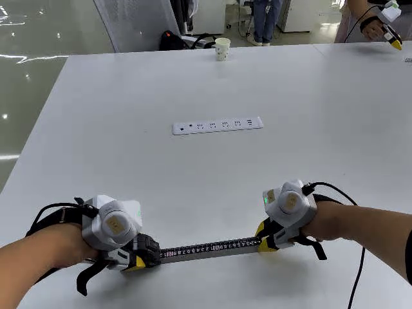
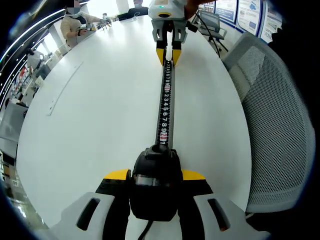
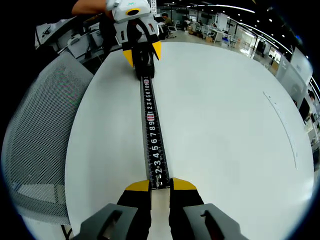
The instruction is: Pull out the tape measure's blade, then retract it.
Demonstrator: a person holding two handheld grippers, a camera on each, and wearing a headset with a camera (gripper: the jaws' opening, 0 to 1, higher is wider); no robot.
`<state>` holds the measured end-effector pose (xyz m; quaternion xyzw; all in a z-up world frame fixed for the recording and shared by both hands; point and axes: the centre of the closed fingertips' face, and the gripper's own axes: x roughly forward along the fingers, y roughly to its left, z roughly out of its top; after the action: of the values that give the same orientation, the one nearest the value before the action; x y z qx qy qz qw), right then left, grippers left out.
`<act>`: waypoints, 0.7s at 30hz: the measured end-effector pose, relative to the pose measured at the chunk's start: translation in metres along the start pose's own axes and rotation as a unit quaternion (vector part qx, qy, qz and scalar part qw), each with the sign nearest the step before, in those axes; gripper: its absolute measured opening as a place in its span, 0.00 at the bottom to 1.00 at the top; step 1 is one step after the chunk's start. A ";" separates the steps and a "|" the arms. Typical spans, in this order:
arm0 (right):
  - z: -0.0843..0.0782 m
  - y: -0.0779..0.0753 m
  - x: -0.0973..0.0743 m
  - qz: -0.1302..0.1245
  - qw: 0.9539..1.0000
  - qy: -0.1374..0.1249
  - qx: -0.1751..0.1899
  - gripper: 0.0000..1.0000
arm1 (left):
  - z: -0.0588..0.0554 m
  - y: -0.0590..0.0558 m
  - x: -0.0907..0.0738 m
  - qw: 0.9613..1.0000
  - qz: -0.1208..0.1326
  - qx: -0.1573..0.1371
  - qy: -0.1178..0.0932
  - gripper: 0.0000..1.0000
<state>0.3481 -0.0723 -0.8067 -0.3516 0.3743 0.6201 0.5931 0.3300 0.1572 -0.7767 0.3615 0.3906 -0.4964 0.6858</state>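
Head view: a white table (image 1: 193, 84) carries a power strip (image 1: 217, 125) and a paper cup (image 1: 222, 48), with glossy floor (image 1: 38, 38) beyond. The left gripper (image 2: 155, 174) has its jaws clamped on the tape measure (image 2: 156, 192). The right gripper (image 3: 160, 185) jaws pinch the blade (image 3: 150, 120), whose end is hard to make out.

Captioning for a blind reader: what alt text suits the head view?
The left gripper clamps a black tape measure case and the right gripper pinches the tip of its pulled-out numbered blade, over a white table. Farther off lie a white power strip and a paper cup.

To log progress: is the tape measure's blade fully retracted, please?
No, the blade stretches from the case in the left tool to the right tool.
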 end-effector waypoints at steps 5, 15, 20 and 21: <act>-0.003 0.000 -0.002 -0.001 1.000 0.002 0.002 0.09 | 0.000 0.000 0.000 1.000 0.000 0.000 0.000 0.31; -0.010 -0.001 -0.005 -0.002 1.000 0.004 0.007 0.09 | 0.000 0.000 0.000 1.000 -0.001 0.000 0.000 0.31; -0.014 -0.002 -0.007 -0.003 1.000 0.006 0.006 0.09 | 0.000 0.000 0.000 1.000 -0.002 0.000 0.001 0.31; -0.014 -0.002 -0.008 -0.003 1.000 0.007 0.005 0.09 | 0.000 0.000 0.000 1.000 -0.001 0.000 0.001 0.31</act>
<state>0.3503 -0.0886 -0.8070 -0.3542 0.3803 0.6139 0.5941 0.3299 0.1574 -0.7770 0.3618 0.3916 -0.4972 0.6845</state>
